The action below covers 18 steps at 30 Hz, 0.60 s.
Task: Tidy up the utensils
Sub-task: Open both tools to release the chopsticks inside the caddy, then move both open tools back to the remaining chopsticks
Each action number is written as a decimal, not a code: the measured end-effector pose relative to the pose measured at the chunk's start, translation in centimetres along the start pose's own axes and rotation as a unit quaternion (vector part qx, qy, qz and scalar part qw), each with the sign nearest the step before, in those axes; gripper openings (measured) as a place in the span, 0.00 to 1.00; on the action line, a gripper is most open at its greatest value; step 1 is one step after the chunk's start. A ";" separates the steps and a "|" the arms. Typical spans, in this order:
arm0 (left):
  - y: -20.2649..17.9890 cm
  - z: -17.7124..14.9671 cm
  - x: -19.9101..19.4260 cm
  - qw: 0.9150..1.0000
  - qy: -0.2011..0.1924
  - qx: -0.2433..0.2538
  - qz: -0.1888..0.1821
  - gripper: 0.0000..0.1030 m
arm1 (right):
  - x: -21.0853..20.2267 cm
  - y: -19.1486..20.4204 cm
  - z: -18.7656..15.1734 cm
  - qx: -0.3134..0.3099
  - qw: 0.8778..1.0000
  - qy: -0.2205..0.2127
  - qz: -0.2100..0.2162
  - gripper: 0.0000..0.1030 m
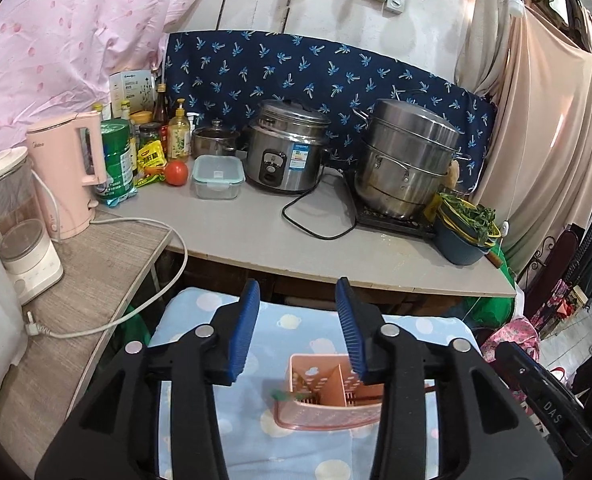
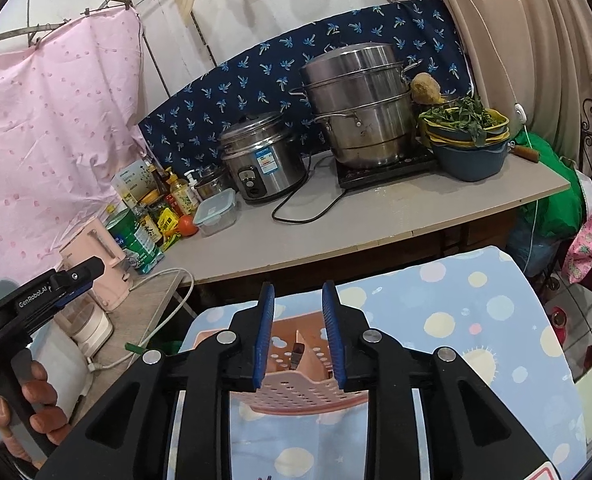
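Note:
A pink perforated utensil holder [image 1: 327, 396] with divided compartments stands on a light blue dotted cloth [image 1: 288, 332]. A green-handled utensil [image 1: 286, 395] pokes from its left side. My left gripper [image 1: 297, 328] is open and empty, held above the holder. In the right wrist view the holder [image 2: 296, 384] lies right below my right gripper [image 2: 297, 332], which is open and empty. A dark utensil end [image 2: 297, 354] stands up inside the holder between the fingers. The left gripper [image 2: 72, 280] also shows at the far left, held by a hand.
A grey counter [image 1: 276, 236] behind the cloth carries a rice cooker [image 1: 286, 148], a steel steamer pot [image 1: 407, 156], a lidded container [image 1: 218, 176], a tomato [image 1: 176, 172], bottles and a bowl of greens [image 1: 467, 228]. A pink kettle [image 1: 70, 172] and white cable [image 1: 136, 308] are at left.

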<state>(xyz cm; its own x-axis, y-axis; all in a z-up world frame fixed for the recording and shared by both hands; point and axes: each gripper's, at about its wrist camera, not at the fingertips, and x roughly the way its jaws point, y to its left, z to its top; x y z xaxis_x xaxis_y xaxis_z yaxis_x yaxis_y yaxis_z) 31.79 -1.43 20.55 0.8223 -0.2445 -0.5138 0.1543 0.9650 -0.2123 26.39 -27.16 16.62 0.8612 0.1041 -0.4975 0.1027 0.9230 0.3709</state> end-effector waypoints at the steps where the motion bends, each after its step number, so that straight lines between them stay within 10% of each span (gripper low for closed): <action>1: 0.2 -0.4 -0.3 1.000 0.002 -0.001 -0.001 0.41 | -0.5 0.0 -0.2 0.001 1.000 0.002 0.001 0.25; 18: 1.9 -14.2 -4.7 0.994 0.108 0.014 0.002 0.46 | -8.0 -1.6 -15.7 -0.016 0.994 0.104 -0.012 0.27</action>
<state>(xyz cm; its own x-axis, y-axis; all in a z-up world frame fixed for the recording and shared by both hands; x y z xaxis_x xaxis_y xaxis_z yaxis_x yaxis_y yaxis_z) 20.44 0.21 10.72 0.6871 -0.2517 -0.6815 0.1678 0.9677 -0.1883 11.50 -23.69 7.71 0.7363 0.1535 -0.6590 0.1027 0.9373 0.3330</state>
